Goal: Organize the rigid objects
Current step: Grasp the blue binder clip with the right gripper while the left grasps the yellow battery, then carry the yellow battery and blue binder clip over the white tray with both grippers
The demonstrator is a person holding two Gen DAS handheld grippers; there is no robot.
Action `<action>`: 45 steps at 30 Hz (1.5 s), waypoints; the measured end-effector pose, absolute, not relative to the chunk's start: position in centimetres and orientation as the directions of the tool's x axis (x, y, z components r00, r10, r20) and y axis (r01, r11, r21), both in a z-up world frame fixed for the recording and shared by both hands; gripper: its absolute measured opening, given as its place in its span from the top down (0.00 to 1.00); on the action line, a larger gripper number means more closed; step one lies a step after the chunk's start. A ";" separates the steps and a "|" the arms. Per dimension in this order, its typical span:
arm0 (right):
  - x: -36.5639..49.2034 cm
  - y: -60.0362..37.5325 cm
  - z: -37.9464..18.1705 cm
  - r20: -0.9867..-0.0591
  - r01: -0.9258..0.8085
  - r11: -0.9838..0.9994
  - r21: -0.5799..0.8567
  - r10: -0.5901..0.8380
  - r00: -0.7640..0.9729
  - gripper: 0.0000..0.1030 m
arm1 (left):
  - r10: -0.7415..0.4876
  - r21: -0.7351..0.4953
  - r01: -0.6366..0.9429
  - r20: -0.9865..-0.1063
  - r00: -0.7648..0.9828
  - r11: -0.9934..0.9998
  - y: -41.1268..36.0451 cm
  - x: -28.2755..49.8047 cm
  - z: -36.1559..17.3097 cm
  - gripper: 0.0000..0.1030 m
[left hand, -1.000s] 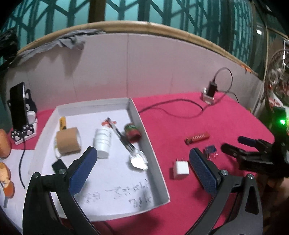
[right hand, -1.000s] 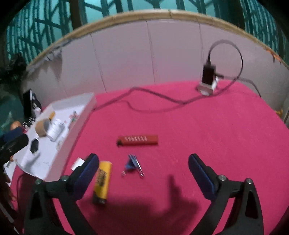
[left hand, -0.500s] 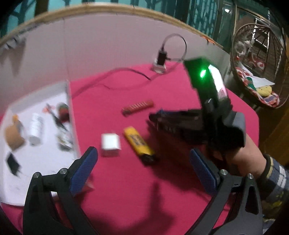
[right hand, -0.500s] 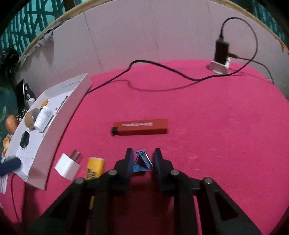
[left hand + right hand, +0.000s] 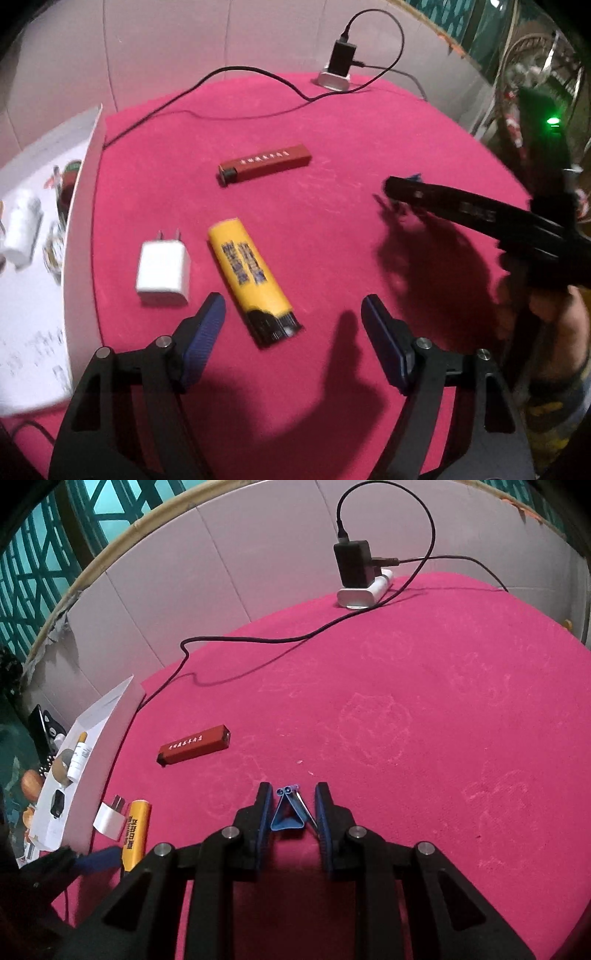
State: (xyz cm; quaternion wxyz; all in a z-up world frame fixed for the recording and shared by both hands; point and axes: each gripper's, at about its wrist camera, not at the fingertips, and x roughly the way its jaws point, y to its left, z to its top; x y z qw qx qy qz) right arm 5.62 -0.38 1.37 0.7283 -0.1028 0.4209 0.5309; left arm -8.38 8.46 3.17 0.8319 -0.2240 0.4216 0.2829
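A yellow lighter (image 5: 251,280) lies on the red cloth, with a white charger plug (image 5: 162,273) to its left and a red lighter (image 5: 266,164) farther back. My left gripper (image 5: 291,310) hovers over the yellow lighter's black end. Its jaws are closing, and the pads stand apart from the lighter. My right gripper (image 5: 293,794) is shut on a small blue binder clip (image 5: 286,812). In the left wrist view the right gripper (image 5: 391,188) reaches in from the right. The white tray (image 5: 122,716) stands at the left.
A power strip with a black charger (image 5: 354,568) and its cable (image 5: 258,638) sit at the back. The tray (image 5: 79,221) holds a white bottle (image 5: 22,229), a tape roll (image 5: 61,766) and other small items. A hand (image 5: 554,314) grips the right tool.
My left gripper swung from over the tray to the yellow lighter and its jaws narrowed. My right gripper came down and shut on the blue binder clip.
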 end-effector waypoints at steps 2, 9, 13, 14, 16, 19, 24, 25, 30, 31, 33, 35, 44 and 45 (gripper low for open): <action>5.7 -0.4 1.4 -0.718 -0.856 0.414 0.310 0.692 0.074 0.79 | 0.307 -0.098 -0.667 -0.832 0.463 0.739 9.0 -7.9 3.0 0.25; 5.7 -0.1 1.3 -0.719 -0.856 0.414 0.309 0.691 0.074 0.78 | 0.359 -0.021 -0.648 -0.818 0.449 0.761 8.7 -7.2 2.8 0.69; 5.6 0.0 1.2 -0.723 -0.862 0.415 0.293 0.686 0.084 0.78 | 0.377 0.015 -0.620 -0.805 0.458 0.784 7.6 -7.5 2.7 0.77; 5.6 0.1 1.3 -0.724 -0.863 0.414 0.290 0.685 0.085 0.78 | 0.376 0.011 -0.619 -0.803 0.462 0.785 7.6 -7.4 2.7 0.77; 5.4 0.1 1.3 -0.724 -0.865 0.413 0.285 0.684 0.088 0.79 | 0.387 0.006 -0.622 -0.788 0.479 0.783 7.4 -7.8 3.2 0.77; 5.0 0.0 1.5 -0.721 -0.873 0.410 0.264 0.685 0.104 0.79 | 0.411 0.020 -0.620 -0.765 0.496 0.784 6.8 -8.2 4.2 0.77; 3.9 -1.1 3.1 -0.691 -0.878 0.393 0.273 0.716 0.105 0.86 | 0.446 0.041 -0.615 -0.726 0.523 0.787 5.7 -9.0 5.6 0.77; 3.7 -1.4 3.8 -0.675 -0.881 0.386 0.274 0.730 0.110 0.87 | 0.448 0.035 -0.616 -0.719 0.531 0.787 5.6 -9.1 5.9 0.77; 2.0 -2.2 7.5 -0.601 -0.900 0.342 0.271 0.790 0.119 0.91 | 0.466 0.007 -0.625 -0.673 0.575 0.781 5.2 -10.5 7.8 0.77; 1.6 -2.4 8.2 -0.587 -0.905 0.329 0.269 0.801 0.117 0.92 | 0.471 0.001 -0.628 -0.663 0.582 0.778 5.2 -10.9 8.2 0.77; 0.9 -2.6 9.2 -0.565 -0.913 0.306 0.271 0.818 0.107 0.93 | 0.480 -0.014 -0.636 -0.643 0.597 0.771 5.1 -11.7 9.0 0.77; 0.2 -2.8 10.0 -0.545 -0.920 0.284 0.269 0.833 0.097 0.93 | 0.487 -0.031 -0.640 -0.622 0.613 0.767 5.0 -12.6 9.8 0.77; -2.8 -3.0 12.7 -0.489 -0.947 0.212 0.241 0.870 0.070 0.93 | 0.539 -0.059 -0.652 -0.510 0.671 0.756 4.5 -16.0 13.5 0.77; -3.0 -3.1 13.0 -0.484 -0.949 0.206 0.238 0.873 0.068 0.93 | 0.544 -0.064 -0.655 -0.501 0.674 0.753 4.6 -16.6 13.8 0.77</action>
